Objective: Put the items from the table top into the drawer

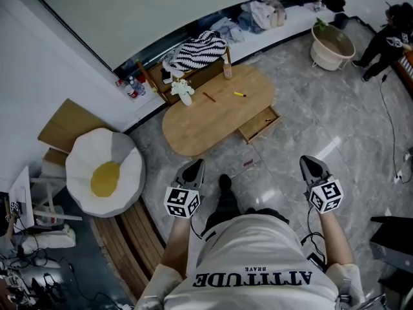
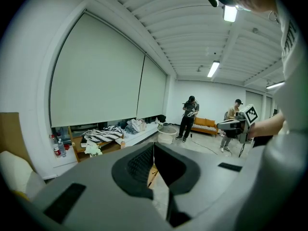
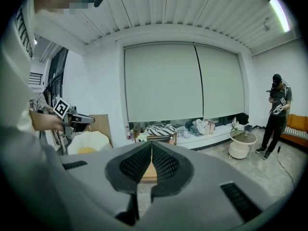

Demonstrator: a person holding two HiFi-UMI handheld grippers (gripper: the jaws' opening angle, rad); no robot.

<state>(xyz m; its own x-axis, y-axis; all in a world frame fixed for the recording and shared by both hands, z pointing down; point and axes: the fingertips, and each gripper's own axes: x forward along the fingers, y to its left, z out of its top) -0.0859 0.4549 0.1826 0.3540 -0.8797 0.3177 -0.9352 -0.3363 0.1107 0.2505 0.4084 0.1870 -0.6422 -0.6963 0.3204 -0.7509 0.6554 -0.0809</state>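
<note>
An oval wooden table (image 1: 206,124) stands a few steps ahead, its drawer (image 1: 260,125) pulled open at the right end. On the top lie a yellow pen (image 1: 239,94), a dark red pen (image 1: 209,97), a white flower-like item (image 1: 182,90) and a small bottle (image 1: 228,71). My left gripper (image 1: 195,167) and right gripper (image 1: 310,164) are held out over the floor, short of the table, both shut and empty. The left gripper view shows closed jaws (image 2: 153,147) with the table edge beyond. In the right gripper view the jaws (image 3: 151,147) are also closed.
A white egg-shaped cushion (image 1: 103,170) and cardboard (image 1: 68,124) sit to the left. Behind the table are a low shelf with striped cloth (image 1: 200,49) and a window ledge piled with clothes. A round side table (image 1: 332,46) and a person (image 1: 387,41) are at far right. A small red thing (image 1: 248,163) lies on the floor.
</note>
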